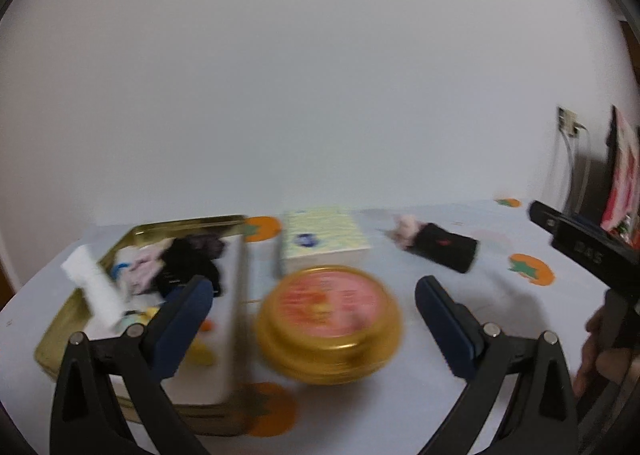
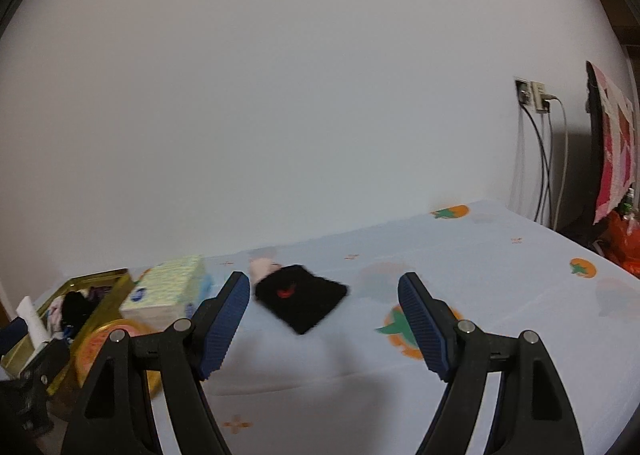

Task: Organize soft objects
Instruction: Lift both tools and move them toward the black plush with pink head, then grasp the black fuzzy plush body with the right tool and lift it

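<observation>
A black soft cloth with a red mark (image 2: 301, 297) lies flat on the pale tablecloth, with a small pink soft item (image 2: 262, 267) touching its far end; the cloth (image 1: 444, 247) and the pink item (image 1: 406, 231) show in the left wrist view too. My right gripper (image 2: 324, 325) is open and empty, short of the cloth. My left gripper (image 1: 312, 313) is open and empty, over a round gold tin with a pink lid (image 1: 330, 321). A gold rectangular tin (image 1: 192, 225) at the left holds dark and pink soft things and a white tube (image 1: 94, 289).
A pale yellow-green box (image 1: 326, 241) stands behind the round tin. A socket with cables (image 2: 534, 95) is on the white wall at the right, beside a dark upright object with red-and-pink cloth (image 2: 612, 151). A person's hand (image 1: 600, 355) holds the right gripper's body.
</observation>
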`<action>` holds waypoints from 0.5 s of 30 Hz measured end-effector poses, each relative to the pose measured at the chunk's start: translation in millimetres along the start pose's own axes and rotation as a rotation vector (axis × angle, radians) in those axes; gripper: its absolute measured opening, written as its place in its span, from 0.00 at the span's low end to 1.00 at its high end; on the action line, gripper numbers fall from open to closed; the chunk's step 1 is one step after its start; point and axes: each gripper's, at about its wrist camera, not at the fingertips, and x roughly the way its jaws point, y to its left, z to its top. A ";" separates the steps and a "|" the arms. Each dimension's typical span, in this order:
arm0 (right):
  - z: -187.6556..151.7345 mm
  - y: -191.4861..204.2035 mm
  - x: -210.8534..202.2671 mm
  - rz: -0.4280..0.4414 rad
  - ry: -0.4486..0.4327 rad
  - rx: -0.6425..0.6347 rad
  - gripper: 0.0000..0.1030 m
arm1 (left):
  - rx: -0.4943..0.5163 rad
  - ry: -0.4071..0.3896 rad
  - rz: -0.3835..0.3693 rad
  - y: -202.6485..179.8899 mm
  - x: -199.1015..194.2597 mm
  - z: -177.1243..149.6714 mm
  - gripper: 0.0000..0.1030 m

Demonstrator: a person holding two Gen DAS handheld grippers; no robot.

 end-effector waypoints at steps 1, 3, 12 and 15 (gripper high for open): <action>1.7 -5.0 4.9 0.000 0.015 -0.001 0.76 | 0.008 0.003 -0.012 -7.9 2.1 1.3 1.00; 4.8 -13.2 15.9 0.009 0.057 -0.004 0.76 | 0.021 0.014 -0.045 -26.9 7.4 3.4 1.00; 10.3 -27.5 96.0 0.146 0.325 0.008 0.76 | 0.068 0.099 -0.150 -103.3 36.2 11.7 0.99; 13.3 -20.6 124.6 0.183 0.377 -0.043 0.76 | 0.047 0.152 -0.118 -103.1 46.2 11.5 0.99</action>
